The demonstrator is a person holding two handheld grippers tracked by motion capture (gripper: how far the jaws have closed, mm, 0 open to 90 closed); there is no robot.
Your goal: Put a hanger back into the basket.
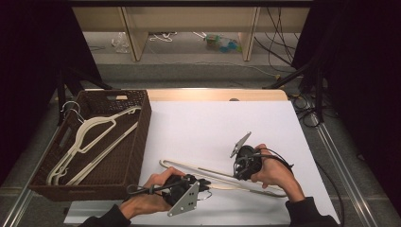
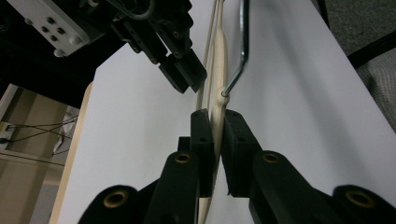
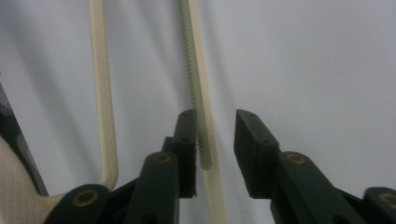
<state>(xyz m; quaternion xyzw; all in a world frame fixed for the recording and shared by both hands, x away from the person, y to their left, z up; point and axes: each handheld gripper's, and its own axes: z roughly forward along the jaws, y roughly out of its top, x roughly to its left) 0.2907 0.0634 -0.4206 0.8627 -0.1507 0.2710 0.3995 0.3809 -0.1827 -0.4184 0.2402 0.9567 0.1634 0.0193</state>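
A cream plastic hanger lies flat on the white sheet near the table's front edge. My left gripper is shut on its neck, just below the metal hook; the left gripper view shows the cream neck pinched between the jaws. My right gripper points down at the hanger from the right. In the right gripper view its jaws stand open around the hanger's ribbed bar, which lies close to one jaw. The hanger's other arm runs alongside.
A brown wicker basket stands at the table's left with several cream hangers in it. Behind the table are a wooden shelf frame, cables and dark curtains. The right gripper shows close ahead in the left gripper view.
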